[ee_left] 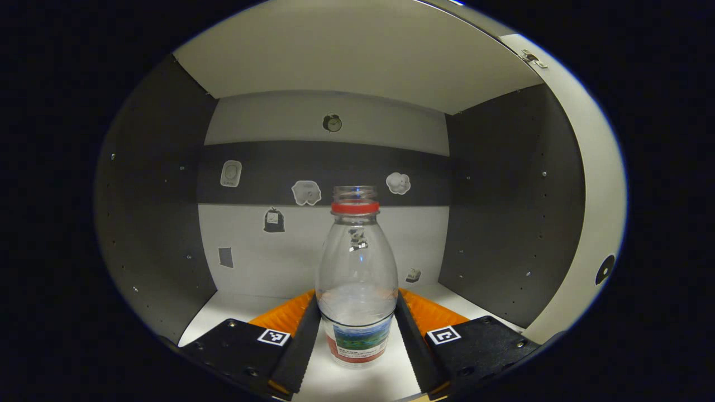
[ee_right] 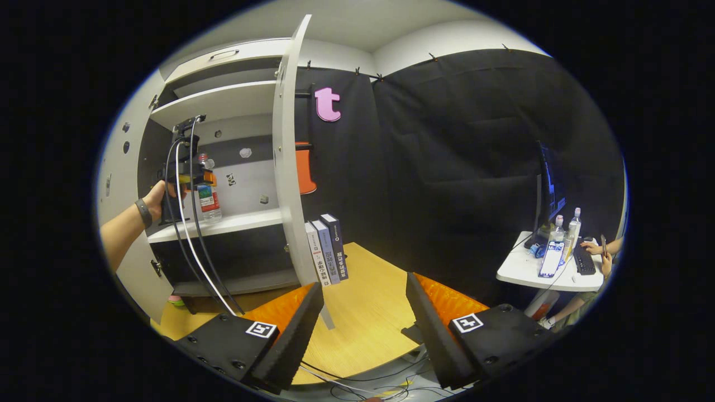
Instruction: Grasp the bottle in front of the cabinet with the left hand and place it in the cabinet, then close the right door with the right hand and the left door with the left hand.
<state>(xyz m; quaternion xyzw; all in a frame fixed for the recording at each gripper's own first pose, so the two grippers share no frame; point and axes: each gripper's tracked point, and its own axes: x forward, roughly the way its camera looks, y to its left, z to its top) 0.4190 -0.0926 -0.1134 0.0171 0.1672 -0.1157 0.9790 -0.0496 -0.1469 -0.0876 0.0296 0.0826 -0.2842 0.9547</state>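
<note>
1. Lower centre of the left gripper view: your left tool (ee_left: 357,329) pinches the bottle (ee_left: 356,279), one finger pressed to each side of its lower body, inside the cabinet (ee_left: 503,195).
2. The bottle is clear plastic and uncapped, with a red ring at its neck; it stands upright on the white shelf (ee_left: 234,307), its base touching the board.
3. A label band wraps the bottle's foot, showing a blue-and-green landscape over a red strip; the print there is too small to read.
4. Small stickers dot the cabinet's back wall behind the bottle, their markings unreadable.
5. Left of the right gripper view: a hand (ee_right: 159,195) holds the left tool at the bottle (ee_right: 208,195) on the shelf, beside the open right door (ee_right: 287,167).
6. Bottom of the right gripper view: your right tool (ee_right: 364,312) is spread, holding nothing, above the wooden surface (ee_right: 363,290).
7. Three books (ee_right: 328,248) stand upright just past the door's lower edge; their spine lettering cannot be made out.
</note>
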